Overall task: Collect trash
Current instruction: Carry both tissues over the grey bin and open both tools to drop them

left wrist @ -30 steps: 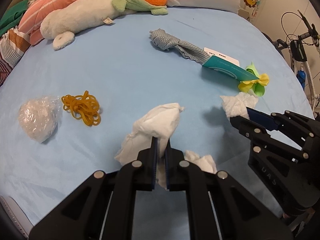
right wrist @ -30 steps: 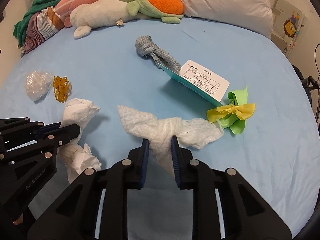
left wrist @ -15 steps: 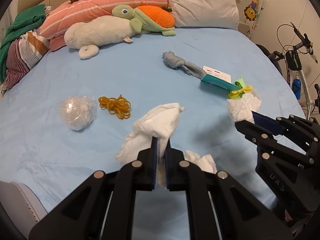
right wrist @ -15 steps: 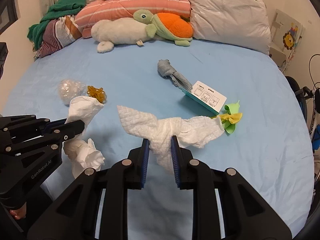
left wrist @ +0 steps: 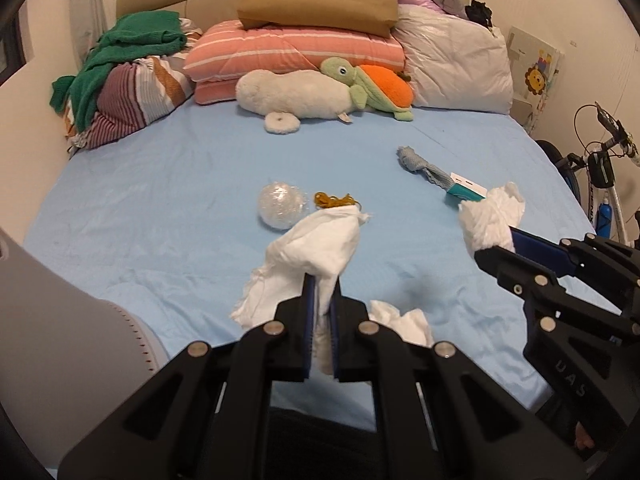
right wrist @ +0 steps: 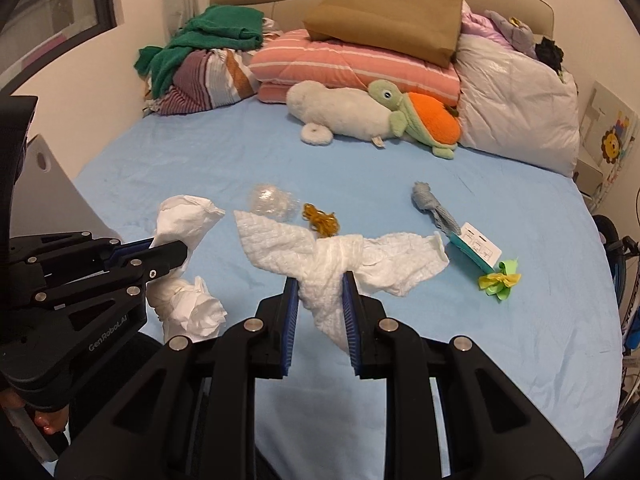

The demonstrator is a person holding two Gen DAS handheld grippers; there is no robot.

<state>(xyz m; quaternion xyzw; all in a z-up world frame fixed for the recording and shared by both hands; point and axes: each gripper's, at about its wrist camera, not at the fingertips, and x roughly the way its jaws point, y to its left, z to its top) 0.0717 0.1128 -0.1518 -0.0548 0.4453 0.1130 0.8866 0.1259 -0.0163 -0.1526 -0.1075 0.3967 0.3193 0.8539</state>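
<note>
1. The left gripper [left wrist: 320, 300] pinches a crumpled white tissue [left wrist: 316, 248] between nearly closed fingers; both ends droop free, clear of the bed, likely for carrying away.
2. The right gripper [right wrist: 320, 300] clamps a knotted paper towel [right wrist: 340, 256] at its bunched middle, wings spread either side of the fingers.
3. Beyond the fingertips, on the blue bedsheet [right wrist: 200, 160], lie a plastic-wrap ball [right wrist: 270, 200], rubber bands [right wrist: 322, 220] and a grey cloth [right wrist: 434, 208].
4. A bicycle [left wrist: 604, 172] stands at the right.
</note>
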